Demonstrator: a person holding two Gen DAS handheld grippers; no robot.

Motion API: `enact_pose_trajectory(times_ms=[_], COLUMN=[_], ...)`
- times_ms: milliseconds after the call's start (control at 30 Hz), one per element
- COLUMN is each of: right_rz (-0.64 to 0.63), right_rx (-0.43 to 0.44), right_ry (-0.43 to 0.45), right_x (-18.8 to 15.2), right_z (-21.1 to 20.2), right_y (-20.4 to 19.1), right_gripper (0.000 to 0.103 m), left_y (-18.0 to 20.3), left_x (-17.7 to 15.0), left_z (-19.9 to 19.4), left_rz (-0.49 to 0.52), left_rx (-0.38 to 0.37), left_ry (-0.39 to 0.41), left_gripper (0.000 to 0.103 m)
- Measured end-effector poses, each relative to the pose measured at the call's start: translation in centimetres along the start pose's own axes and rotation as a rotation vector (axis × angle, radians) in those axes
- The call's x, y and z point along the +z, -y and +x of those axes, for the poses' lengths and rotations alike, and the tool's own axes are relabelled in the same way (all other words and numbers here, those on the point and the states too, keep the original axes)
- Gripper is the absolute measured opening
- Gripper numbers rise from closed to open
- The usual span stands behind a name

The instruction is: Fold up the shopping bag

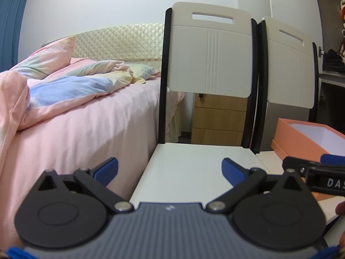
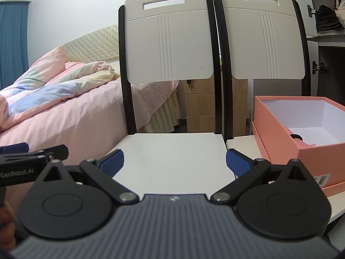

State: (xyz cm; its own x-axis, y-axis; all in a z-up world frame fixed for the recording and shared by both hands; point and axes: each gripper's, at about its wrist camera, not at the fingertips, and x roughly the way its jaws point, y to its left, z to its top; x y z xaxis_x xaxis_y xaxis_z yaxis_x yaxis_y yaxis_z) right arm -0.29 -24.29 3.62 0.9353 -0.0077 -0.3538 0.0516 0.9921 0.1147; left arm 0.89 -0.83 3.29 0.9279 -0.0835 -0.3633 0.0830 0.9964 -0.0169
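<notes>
Left gripper (image 1: 170,168) and right gripper (image 2: 174,161), jaws apart.

Two chairs side by side: left chair (image 2: 172,155) beside the bed (image 2: 71,116); open box (image 2: 301,133) on right chair's seat (image 2: 239,143). Drawer unit (image 2: 204,108) behind.

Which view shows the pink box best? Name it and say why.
The right wrist view. There the pink box sits open on the right chair seat, with its white inside and front wall in full sight. The left wrist view shows only part of the box, cut off at the frame edge behind the right gripper.
</notes>
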Motion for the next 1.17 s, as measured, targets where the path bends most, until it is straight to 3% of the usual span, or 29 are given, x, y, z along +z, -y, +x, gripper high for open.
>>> enact_pose_trajectory(times_ms=[1167], right_rz=[-0.004], right_rx=[0.000], right_ry=[-0.024], right_x=[-0.31], right_z=[-0.04], right_y=[-0.03], right_gripper=[0.103], left_y=[0.61], left_x=[-0.19], left_z=[-0.15], left_rz=[0.014], left_rx=[0.003], left_ry=[0.010], left_gripper=[0.103])
